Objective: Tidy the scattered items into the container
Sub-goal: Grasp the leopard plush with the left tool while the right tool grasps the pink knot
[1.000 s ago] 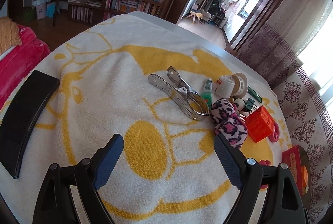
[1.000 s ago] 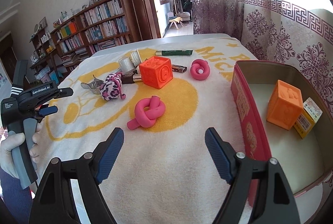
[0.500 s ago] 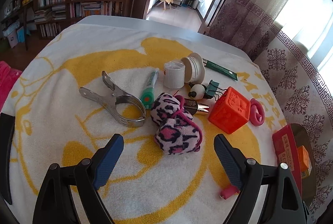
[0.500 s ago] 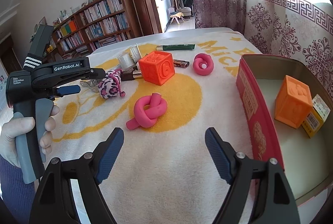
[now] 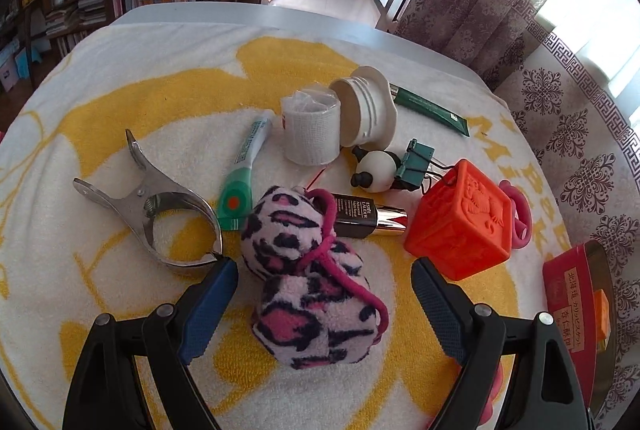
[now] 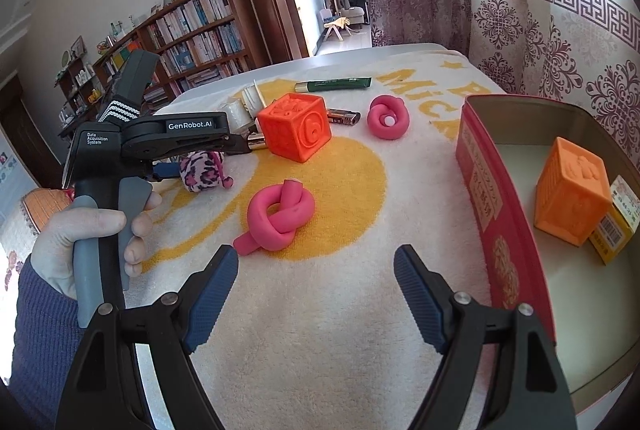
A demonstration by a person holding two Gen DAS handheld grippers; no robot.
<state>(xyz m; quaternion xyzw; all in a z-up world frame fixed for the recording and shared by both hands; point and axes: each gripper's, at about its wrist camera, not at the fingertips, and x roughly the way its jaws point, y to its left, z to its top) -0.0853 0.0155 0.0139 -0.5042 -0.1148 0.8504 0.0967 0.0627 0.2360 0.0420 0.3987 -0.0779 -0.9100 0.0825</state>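
A pink leopard-print plush (image 5: 312,282) lies on the yellow-and-white towel (image 5: 120,134), right between the fingers of my open left gripper (image 5: 322,270); the pads stand clear of it on both sides. My right gripper (image 6: 316,258) is open and holds nothing, with a pink knotted toy (image 6: 280,220) just beyond its tips. To its right stands the red tin (image 6: 500,214), holding an orange cube (image 6: 572,194) and a small yellow box (image 6: 616,226).
Around the plush lie a metal clamp (image 5: 160,214), a green-and-white pen (image 5: 244,170), a gauze roll (image 5: 312,130), a white lid (image 5: 368,110), a green tube (image 5: 432,108), a panda figure (image 5: 376,170), a binder clip (image 5: 416,162), a dark cosmetic tube (image 5: 360,214), an orange-red cube (image 5: 464,222) and a second pink knot (image 6: 388,118).
My left gripper has swung toward the cluster and lowered, so the plush now sits between its fingers. The right gripper has stayed where it was.
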